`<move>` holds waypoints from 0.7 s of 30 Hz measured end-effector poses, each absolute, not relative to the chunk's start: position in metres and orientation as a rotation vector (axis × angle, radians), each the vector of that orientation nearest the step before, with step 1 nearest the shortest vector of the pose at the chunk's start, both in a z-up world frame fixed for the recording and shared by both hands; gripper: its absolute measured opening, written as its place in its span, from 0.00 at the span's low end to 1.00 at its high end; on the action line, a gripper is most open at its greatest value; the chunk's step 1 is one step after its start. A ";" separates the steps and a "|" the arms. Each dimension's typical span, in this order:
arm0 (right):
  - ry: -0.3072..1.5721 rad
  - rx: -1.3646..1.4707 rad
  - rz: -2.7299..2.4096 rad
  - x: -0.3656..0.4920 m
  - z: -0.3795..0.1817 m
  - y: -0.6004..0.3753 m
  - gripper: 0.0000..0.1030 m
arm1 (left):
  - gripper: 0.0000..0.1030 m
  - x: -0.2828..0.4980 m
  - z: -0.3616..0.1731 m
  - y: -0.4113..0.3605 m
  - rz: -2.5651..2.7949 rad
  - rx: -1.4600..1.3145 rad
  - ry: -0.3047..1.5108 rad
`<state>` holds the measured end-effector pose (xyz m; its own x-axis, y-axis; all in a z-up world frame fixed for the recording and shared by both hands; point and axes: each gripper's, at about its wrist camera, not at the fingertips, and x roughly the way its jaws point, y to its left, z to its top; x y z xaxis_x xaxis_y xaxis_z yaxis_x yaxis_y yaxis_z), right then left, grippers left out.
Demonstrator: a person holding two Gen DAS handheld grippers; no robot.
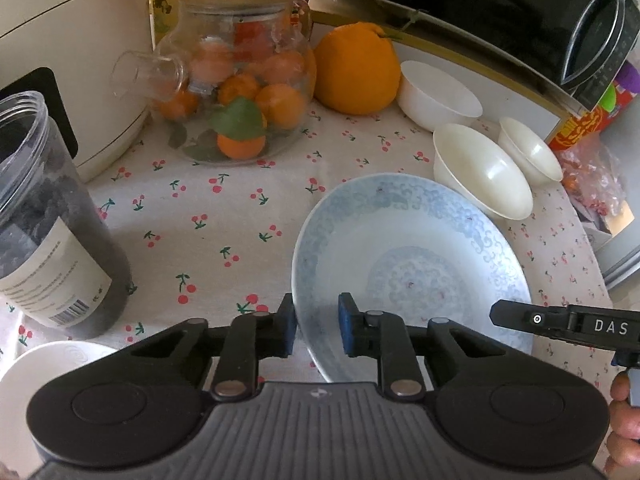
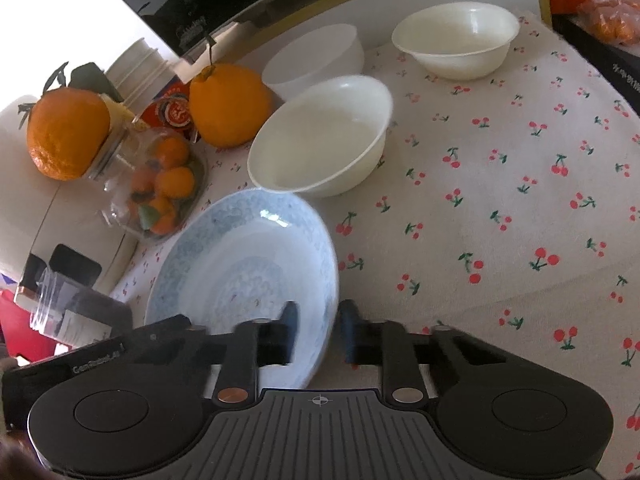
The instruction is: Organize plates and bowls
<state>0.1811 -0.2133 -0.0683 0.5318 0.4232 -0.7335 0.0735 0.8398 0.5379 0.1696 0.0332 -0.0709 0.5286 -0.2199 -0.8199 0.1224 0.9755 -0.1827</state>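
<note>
Plate [image 1: 412,264]: we see a pale blue patterned plate lying on the bench [image 1: 224,232], near its front edge, with both of our tools on its rim.
Left tool [image 1: 318,330]: its blue pads sit close together across the plate's left rim, one outside and one inside the lip; we read this as a grip on the plate.
Right tool [image 2: 318,330]: narrowed the same way over the plate's right rim, one finger inside the dish and one outside; it too has hold of the plate. In the left view only its black tip shows at the plate's right side.
Bowls: three white bowls stand behind the plate. The nearest bowl [image 2: 320,136] sits just beyond the plate's far rim; whether they touch we cannot tell. A second white bowl [image 2: 314,58] is behind it, and a third white bowl [image 2: 456,38] stands apart to the right.
Cloth: the bench wears a white cover printed with small red cherries.
Fruit: a large orange [image 1: 356,68] rests beside the bowls, and a glass teapot [image 1: 232,80] full of small oranges stands left of it with another large orange on its lid.
Jar [image 1: 48,216]: a clear jar with dark contents and a paper label stands at the left.
Hand [image 1: 624,420]: part of a hand shows at the right edge of the left view.
</note>
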 end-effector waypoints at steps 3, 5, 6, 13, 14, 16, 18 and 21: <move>1.002 0.557 0.200 0.179 -0.066 -0.214 0.15 | 0.14 0.168 -0.070 0.036 -0.212 -0.124 1.004; 0.999 0.553 0.188 0.176 -0.064 -0.216 0.15 | 0.14 0.165 -0.069 0.035 -0.223 -0.128 1.010; 0.997 0.548 0.184 0.175 -0.062 -0.217 0.15 | 0.14 0.164 -0.069 0.033 -0.229 -0.123 1.010; 0.999 0.547 0.144 0.161 -0.056 -0.227 0.15 | 0.13 0.151 -0.068 0.022 -0.281 -0.083 1.008; 1.000 0.550 0.139 0.158 -0.056 -0.229 0.15 | 0.13 0.150 -0.069 0.020 -0.286 -0.084 1.009; 1.001 0.556 0.127 0.155 -0.056 -0.233 0.15 | 0.13 0.148 -0.071 0.017 -0.295 -0.087 1.014; 0.998 0.560 0.114 0.152 -0.055 -0.237 0.15 | 0.13 0.146 -0.072 0.013 -0.307 -0.085 1.012; 0.994 0.566 0.093 0.148 -0.055 -0.242 0.15 | 0.13 0.143 -0.072 0.008 -0.320 -0.077 1.008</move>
<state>0.1483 -0.2420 -0.0553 0.5537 0.3263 -0.7661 0.1778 0.8525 0.4916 0.1432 0.0076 -0.0724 0.4915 -0.2983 -0.8182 0.2281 0.9508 -0.2097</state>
